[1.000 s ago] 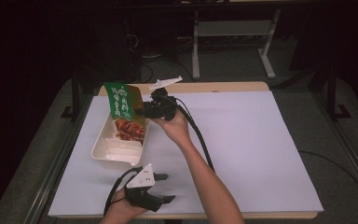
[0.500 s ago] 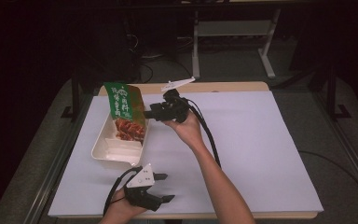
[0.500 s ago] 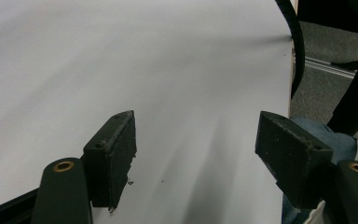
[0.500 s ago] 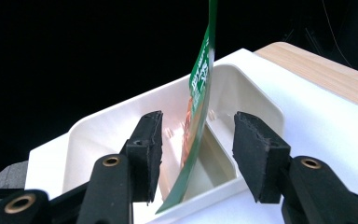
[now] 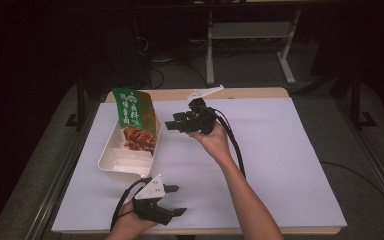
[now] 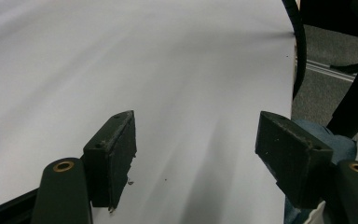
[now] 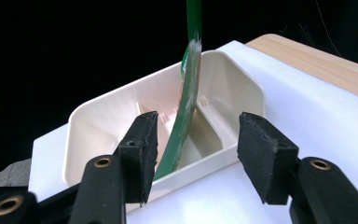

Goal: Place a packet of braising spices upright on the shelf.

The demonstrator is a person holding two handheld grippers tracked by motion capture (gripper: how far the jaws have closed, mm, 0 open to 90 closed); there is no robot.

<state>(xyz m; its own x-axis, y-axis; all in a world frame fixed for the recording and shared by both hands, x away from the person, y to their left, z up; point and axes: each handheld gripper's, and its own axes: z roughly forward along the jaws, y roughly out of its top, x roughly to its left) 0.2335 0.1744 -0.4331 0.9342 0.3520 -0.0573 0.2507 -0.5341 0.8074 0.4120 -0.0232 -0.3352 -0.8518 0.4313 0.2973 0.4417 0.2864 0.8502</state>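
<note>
A green snack packet [image 5: 134, 119] with a food picture stands tilted in a cream plastic tray [image 5: 111, 160] at the table's left. In the right gripper view the packet [image 7: 186, 98] is seen edge-on inside the tray [image 7: 102, 126]. My right gripper [image 5: 174, 125] hovers just right of the packet, open, with nothing between its jaws; in its own view the right gripper [image 7: 196, 156] points at the tray's near wall. My left gripper [image 5: 176, 201] rests open near the table's front edge; the left gripper [image 6: 196, 168] has nothing but white sheet under its jaws.
A white sheet [image 5: 280, 150] covers the wooden table [image 5: 250, 93]. Black cables [image 5: 235, 145] trail from both grippers. A metal frame [image 5: 250, 35] stands behind the table on the dark floor. The table's right edge [image 6: 292, 79] drops to grey floor.
My right gripper has drawn back to the right, away from the packet, which stays standing in the tray. The left gripper has not moved.
</note>
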